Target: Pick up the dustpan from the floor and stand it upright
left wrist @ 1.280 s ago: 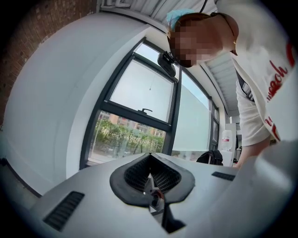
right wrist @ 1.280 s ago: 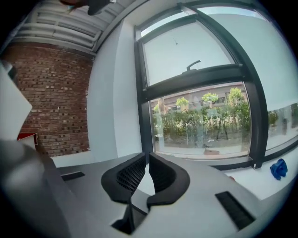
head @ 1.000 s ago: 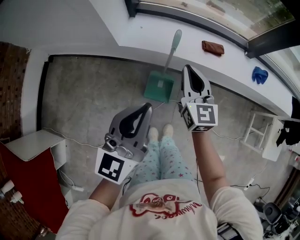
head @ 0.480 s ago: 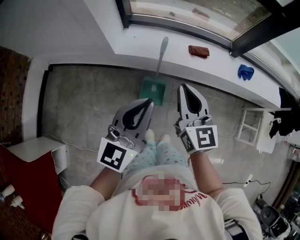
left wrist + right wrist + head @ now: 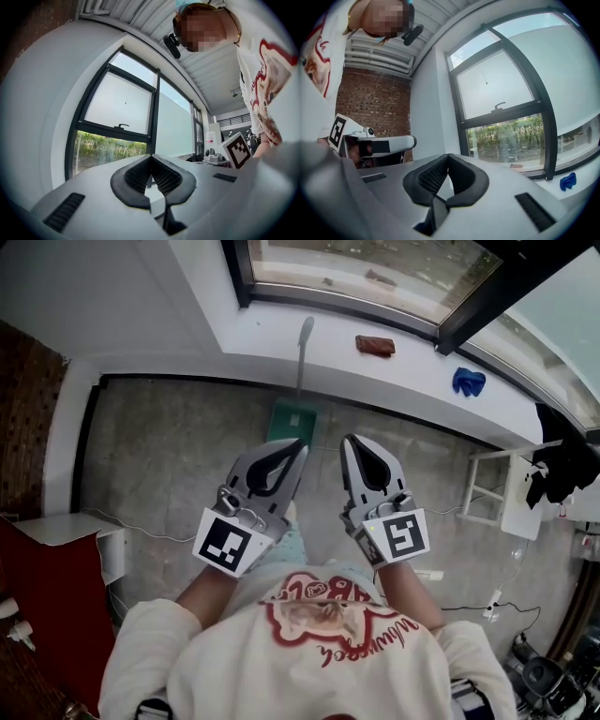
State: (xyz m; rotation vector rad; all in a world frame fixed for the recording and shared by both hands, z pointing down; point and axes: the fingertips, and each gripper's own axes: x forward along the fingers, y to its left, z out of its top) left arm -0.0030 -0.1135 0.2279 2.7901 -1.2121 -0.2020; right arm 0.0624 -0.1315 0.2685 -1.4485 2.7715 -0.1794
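Note:
The green dustpan [image 5: 291,419] stands upright on the grey floor, its long pale handle [image 5: 303,351] leaning against the white wall under the window sill. Both grippers are held level in front of the person's chest, well short of the dustpan and apart from it. My left gripper [image 5: 298,444] is shut with nothing between its pads; in the left gripper view its tips [image 5: 151,157] meet in front of the window. My right gripper [image 5: 349,442] is shut and empty too, its tips [image 5: 448,156] also facing the window.
A brown cloth [image 5: 374,345] and a blue cloth [image 5: 468,381] lie on the sill. A white stool [image 5: 497,498] stands at the right, a white cabinet [image 5: 66,531] at the left. Thin cables [image 5: 159,532] run across the floor.
Both grippers have risen and drawn back from the dustpan toward the person's chest. The dustpan has stayed leaning at the wall.

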